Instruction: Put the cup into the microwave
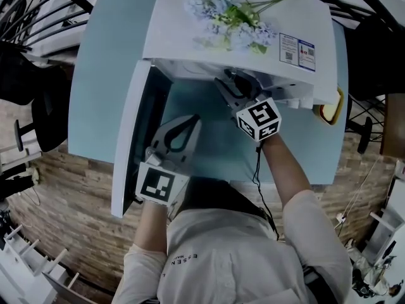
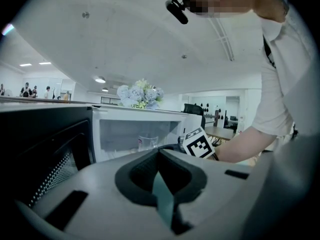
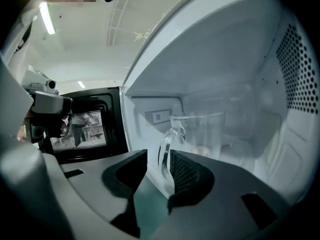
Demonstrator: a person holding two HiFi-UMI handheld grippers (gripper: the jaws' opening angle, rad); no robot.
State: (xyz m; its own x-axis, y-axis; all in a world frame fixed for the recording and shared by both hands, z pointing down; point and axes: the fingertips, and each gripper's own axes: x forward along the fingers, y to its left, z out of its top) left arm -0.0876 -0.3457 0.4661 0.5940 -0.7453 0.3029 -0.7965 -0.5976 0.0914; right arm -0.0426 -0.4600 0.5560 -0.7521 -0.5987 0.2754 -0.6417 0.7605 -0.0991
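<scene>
A clear glass cup [image 3: 200,134] with a handle stands on the floor inside the white microwave [image 1: 190,43]. My right gripper [image 3: 159,154] reaches into the cavity, and in the right gripper view its jaws stand apart with the cup's handle between them, not pressed. From the head view the right gripper [image 1: 231,84] shows at the cavity's mouth. The left gripper [image 1: 183,122] hangs in front of the microwave beside the open door [image 1: 130,138], shut on nothing. In the left gripper view the left gripper [image 2: 160,151] faces the cavity, where the cup [image 2: 147,143] shows faintly.
The microwave sits on a light blue table [image 1: 101,75]. Artificial flowers [image 1: 231,18] lie on its top. A yellow-rimmed object [image 1: 332,109] rests at the table's right edge. Black chairs stand around the table, and the open door blocks the left side.
</scene>
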